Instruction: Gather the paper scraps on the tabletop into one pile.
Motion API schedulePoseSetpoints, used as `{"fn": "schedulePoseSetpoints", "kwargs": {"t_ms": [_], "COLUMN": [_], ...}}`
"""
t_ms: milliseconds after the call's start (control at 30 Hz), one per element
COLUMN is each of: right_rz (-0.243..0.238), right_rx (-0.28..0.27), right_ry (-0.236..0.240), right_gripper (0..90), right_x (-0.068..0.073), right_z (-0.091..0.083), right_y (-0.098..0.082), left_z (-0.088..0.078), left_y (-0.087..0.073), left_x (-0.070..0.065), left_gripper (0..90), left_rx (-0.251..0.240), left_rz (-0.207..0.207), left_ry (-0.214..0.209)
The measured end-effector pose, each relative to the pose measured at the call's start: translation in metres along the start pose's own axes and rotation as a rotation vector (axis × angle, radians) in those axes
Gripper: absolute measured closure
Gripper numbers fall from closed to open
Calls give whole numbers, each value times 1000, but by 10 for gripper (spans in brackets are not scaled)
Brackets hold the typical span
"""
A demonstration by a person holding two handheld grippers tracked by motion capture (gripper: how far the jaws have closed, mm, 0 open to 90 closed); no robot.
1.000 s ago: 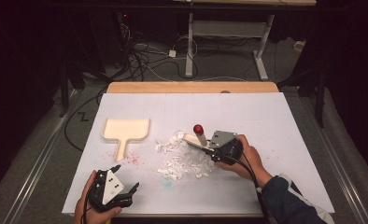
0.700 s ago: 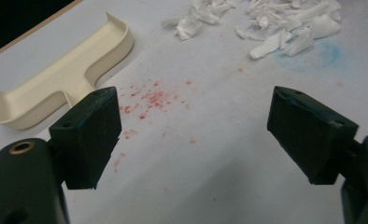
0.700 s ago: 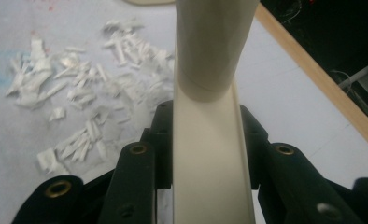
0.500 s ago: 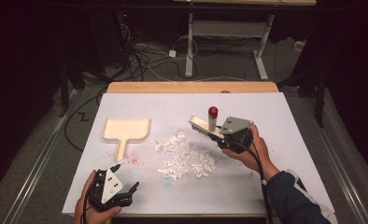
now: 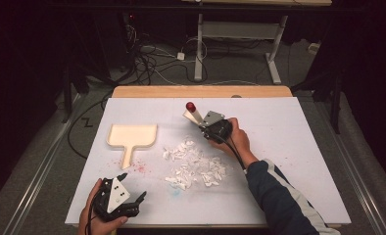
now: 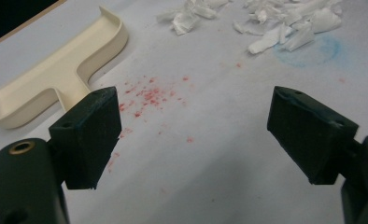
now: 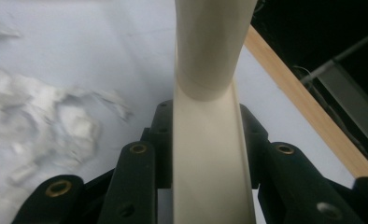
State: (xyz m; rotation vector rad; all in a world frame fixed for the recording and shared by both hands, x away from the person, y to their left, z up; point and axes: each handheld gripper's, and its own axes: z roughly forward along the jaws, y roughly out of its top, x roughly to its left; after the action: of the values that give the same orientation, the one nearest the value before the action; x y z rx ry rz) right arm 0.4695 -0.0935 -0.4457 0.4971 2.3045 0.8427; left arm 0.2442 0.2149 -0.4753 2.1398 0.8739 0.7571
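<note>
A heap of torn white paper scraps (image 5: 196, 164) (image 6: 275, 23) (image 7: 42, 121) lies mid-table. To its left rests a cream dustpan (image 5: 132, 135) (image 6: 56, 70), handle toward me. My right gripper (image 5: 203, 125) (image 7: 205, 140) is just behind the heap, shut on a cream tool with a red tip (image 5: 190, 105) (image 7: 210, 56). The tool's handle runs up between the jaws. My left gripper (image 5: 139, 198) (image 6: 194, 121) rests near the front edge with its jaws wide apart and nothing between them.
A white sheet (image 5: 289, 137) covers the wooden table (image 5: 201, 91). Red specks (image 5: 141, 169) (image 6: 149, 93) and a faint blue stain (image 5: 175, 192) (image 6: 313, 49) mark it. Cables and a desk frame (image 5: 240, 29) lie on the dark floor beyond.
My right gripper carried the red-tipped tool from the heap's right side away from me, then leftward to behind the heap. The left hand stayed put.
</note>
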Motion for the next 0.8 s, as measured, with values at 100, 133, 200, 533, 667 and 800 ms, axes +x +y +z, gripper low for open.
{"fn": "schedulePoseSetpoints", "kwargs": {"t_ms": [100,133,200,533,667,800], "right_rz": [-20,-20,-41,-153,-146,-161], "right_rx": [-31,-31,-73,-119,-161,-163], "right_ry": [95,95,170,357,451,467], "right_gripper": [676,676,676,669,675,675], "right_x": [12,12,23,36,32,34], "right_z": [3,3,-1,-19,-44,-59], "right_y": [5,5,8,-3,-14,-23], "left_z": [0,0,-2,-2,-3,-2], "left_y": [0,0,0,1,2,3], "left_x": [-1,-1,-2,-3,-4,-6], "left_gripper": [168,168,168,168,177,178], "left_rx": [6,6,3,8,7,9], "left_rz": [7,7,11,34,35,42], "left_ry": [-3,-3,-1,-5,-14,-14]}}
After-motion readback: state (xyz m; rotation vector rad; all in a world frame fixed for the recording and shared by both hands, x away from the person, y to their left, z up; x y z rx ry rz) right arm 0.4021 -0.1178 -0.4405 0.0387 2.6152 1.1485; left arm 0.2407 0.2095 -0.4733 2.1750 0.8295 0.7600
